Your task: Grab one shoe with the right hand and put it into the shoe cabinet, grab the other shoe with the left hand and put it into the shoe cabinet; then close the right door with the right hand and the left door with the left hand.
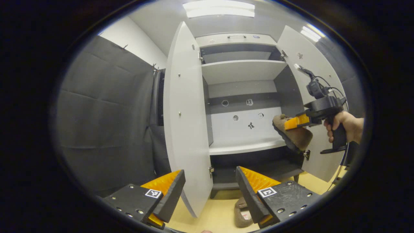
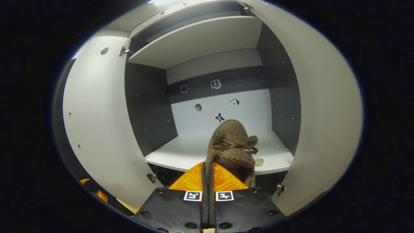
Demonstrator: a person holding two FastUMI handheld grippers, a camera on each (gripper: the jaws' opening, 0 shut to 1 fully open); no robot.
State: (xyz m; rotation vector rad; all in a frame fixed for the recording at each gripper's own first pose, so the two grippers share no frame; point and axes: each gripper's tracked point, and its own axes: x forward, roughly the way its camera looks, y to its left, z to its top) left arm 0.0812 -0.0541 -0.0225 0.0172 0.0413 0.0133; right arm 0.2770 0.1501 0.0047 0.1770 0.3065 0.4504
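Altogether two shoes: one [image 2: 233,142] in right gripper [image 2: 207,173], one [image 1: 242,212] on floor [image 1: 216,213].

The right gripper [image 2: 207,181] sits at 6 o'clock, its fingers closed together on the rim of a brown fuzzy shoe [image 2: 232,142] with a small bow — toe pointing to 12. Beyond it lies the shoe cabinet's white shelf [image 2: 184,155]. The left door [image 2: 97,129] stands open at 9 o'clock, the right door [image 2: 323,113] at 3.

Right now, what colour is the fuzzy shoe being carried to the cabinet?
Brown, with a darker brown bow. The shoe shows best in the right gripper view.
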